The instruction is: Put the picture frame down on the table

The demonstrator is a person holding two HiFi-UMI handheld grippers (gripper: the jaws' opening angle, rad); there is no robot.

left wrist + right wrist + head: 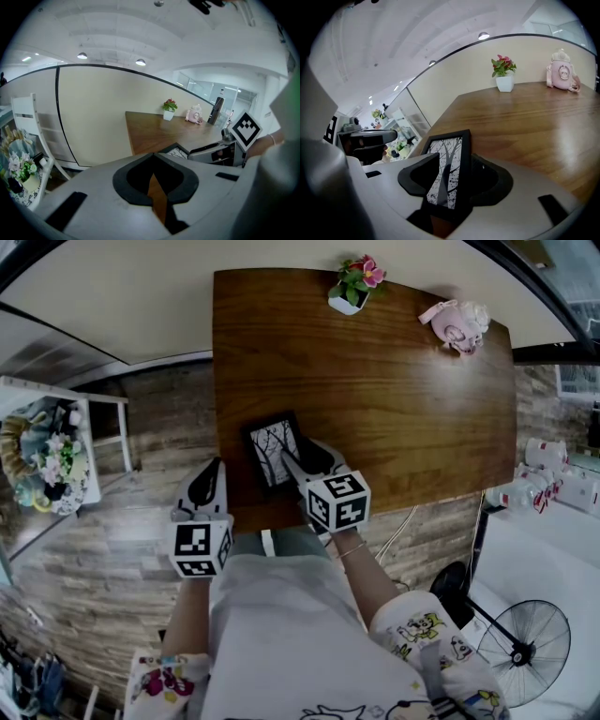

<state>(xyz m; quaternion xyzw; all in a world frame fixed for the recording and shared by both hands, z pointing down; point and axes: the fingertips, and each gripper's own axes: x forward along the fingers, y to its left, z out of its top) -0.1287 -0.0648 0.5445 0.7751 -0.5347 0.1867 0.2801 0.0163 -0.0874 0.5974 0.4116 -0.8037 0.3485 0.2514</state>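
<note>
While the right gripper (298, 458) is gaping around the picture frame (270, 451) at the table's (394, 399) seven o'clock edge, the left gripper (213, 472) is hovering closed.

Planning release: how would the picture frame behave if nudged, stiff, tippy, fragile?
The picture frame looks rigid, so probably won't flex. Thin and nearly upright between the jaws of the right gripper, it likely tips easily.

Wooden table (384, 390), plank floor (112, 559), cream wall (141, 306), black fan (525, 645)
</note>
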